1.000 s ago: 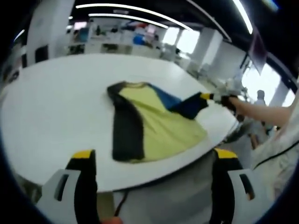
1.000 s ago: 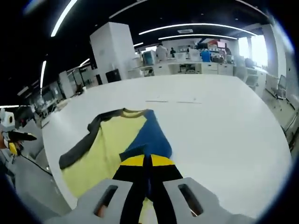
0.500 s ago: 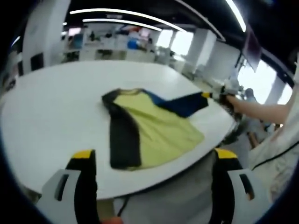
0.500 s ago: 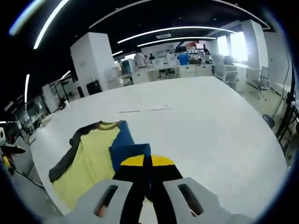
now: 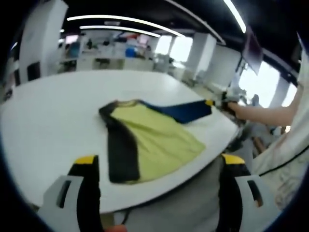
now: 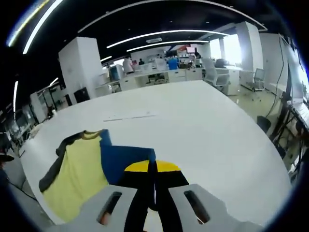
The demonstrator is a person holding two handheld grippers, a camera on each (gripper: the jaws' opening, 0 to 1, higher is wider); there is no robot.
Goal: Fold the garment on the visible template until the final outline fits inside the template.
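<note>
Your right gripper (image 6: 153, 170) is clamped on the blue sleeve (image 6: 126, 158); the left gripper (image 5: 159, 164) gapes empty. The shirt (image 5: 145, 137) looks light and limp, so grip hems.

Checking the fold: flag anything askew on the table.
The garment lies unevenly: its blue sleeve is stretched sideways, pinched in the shut right hand-held gripper, while the dark sleeve lies folded over the yellow body.

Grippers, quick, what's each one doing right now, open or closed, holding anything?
Left gripper: open, jaws wide apart, holding nothing.
Right gripper: shut on the blue sleeve of the garment, stretched out sideways.
</note>
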